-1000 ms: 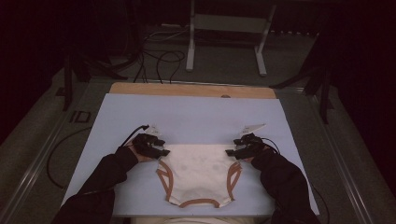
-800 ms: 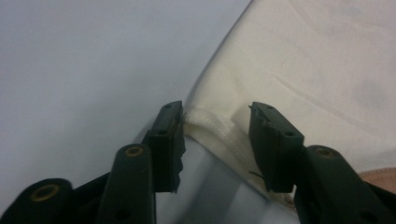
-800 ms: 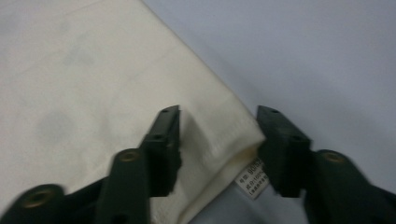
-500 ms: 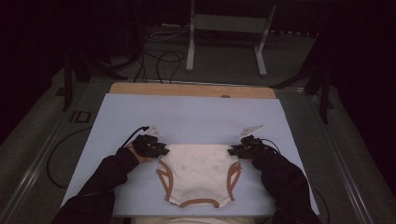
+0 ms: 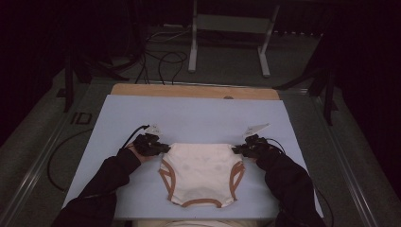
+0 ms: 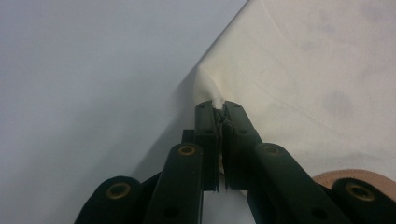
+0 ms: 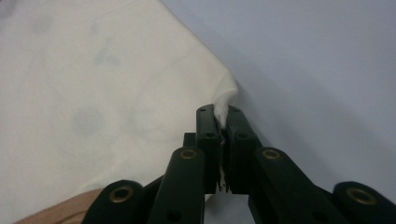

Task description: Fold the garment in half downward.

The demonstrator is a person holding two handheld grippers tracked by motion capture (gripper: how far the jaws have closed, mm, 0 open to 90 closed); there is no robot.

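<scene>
A cream garment (image 5: 201, 168) with tan-trimmed leg holes lies flat on the pale blue mat (image 5: 198, 118). My left gripper (image 5: 163, 148) is at its upper left corner, and its jaws have just closed on a pinch of the cream cloth (image 6: 303, 70). The left gripper (image 6: 218, 105) shows the white fabric bunched between its tips. My right gripper (image 5: 235, 150) is at the upper right corner. The right gripper (image 7: 222, 112) has likewise just closed, with a fold of the garment (image 7: 93, 84) caught between its jaws.
A wooden strip (image 5: 194, 91) borders the mat's far edge. Beyond it stand the legs of a metal frame (image 5: 227, 42), with cables (image 5: 161, 59) on the floor. A cable (image 5: 61, 156) trails off the table's left side. Dark sleeves enter from the bottom.
Both pairs of jaws have closed onto the garment's top corners. The hands have hardly shifted and the garment lies where it was.
</scene>
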